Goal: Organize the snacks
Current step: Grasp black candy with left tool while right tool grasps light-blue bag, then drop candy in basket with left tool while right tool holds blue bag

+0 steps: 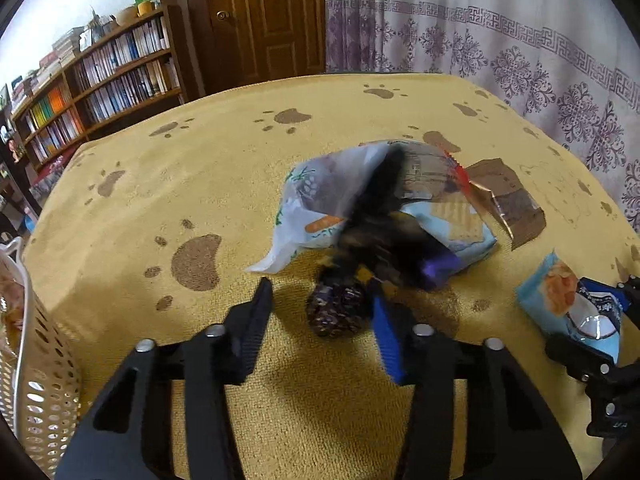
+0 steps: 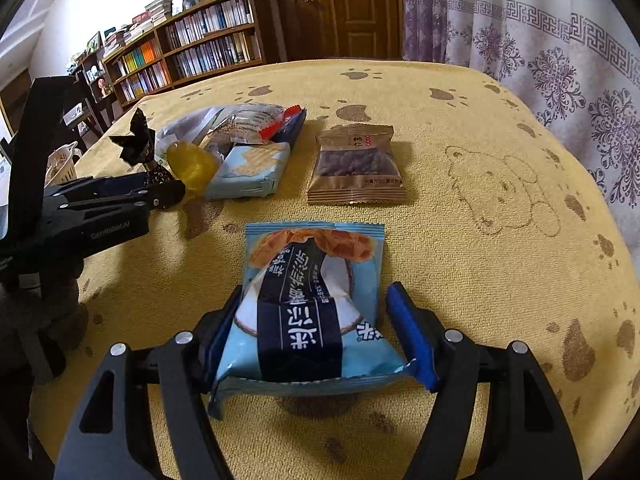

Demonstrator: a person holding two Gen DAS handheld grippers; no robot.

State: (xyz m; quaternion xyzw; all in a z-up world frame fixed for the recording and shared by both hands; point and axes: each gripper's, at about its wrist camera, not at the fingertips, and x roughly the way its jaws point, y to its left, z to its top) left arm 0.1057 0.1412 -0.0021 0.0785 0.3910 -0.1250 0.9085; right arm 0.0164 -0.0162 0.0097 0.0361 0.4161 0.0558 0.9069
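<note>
The right gripper (image 2: pixel 316 320) is partly closed, both jaws bearing on the sides of a light-blue snack packet (image 2: pixel 312 304), which buckles between them above the yellow paw-print cloth (image 2: pixel 500 160). The left gripper (image 1: pixel 320 300) stands wide open around a dark twist-wrapped candy (image 1: pixel 336 314); the candy lies between the 2 fingers, near the blue-padded one, though contact cannot be confirmed. In the left wrist view the candy's upper twist is blurred.

Just beyond the candy lies a pile of snacks: a pale plastic bag (image 1: pixel 312 196), a light-blue cracker packet (image 2: pixel 252 170) and a yellow jelly cup (image 2: pixel 192 164), the last visible only in the right wrist view. A brown nut packet (image 2: pixel 356 166) lies flat on the cloth, apart from the pile, beyond the held packet.

A white perforated basket (image 1: pixel 44 380) stands at the left edge of the cloth. A bookshelf (image 2: pixel 192 48), a wooden door (image 2: pixel 344 8) and a patterned curtain (image 2: pixel 540 40) stand behind.
</note>
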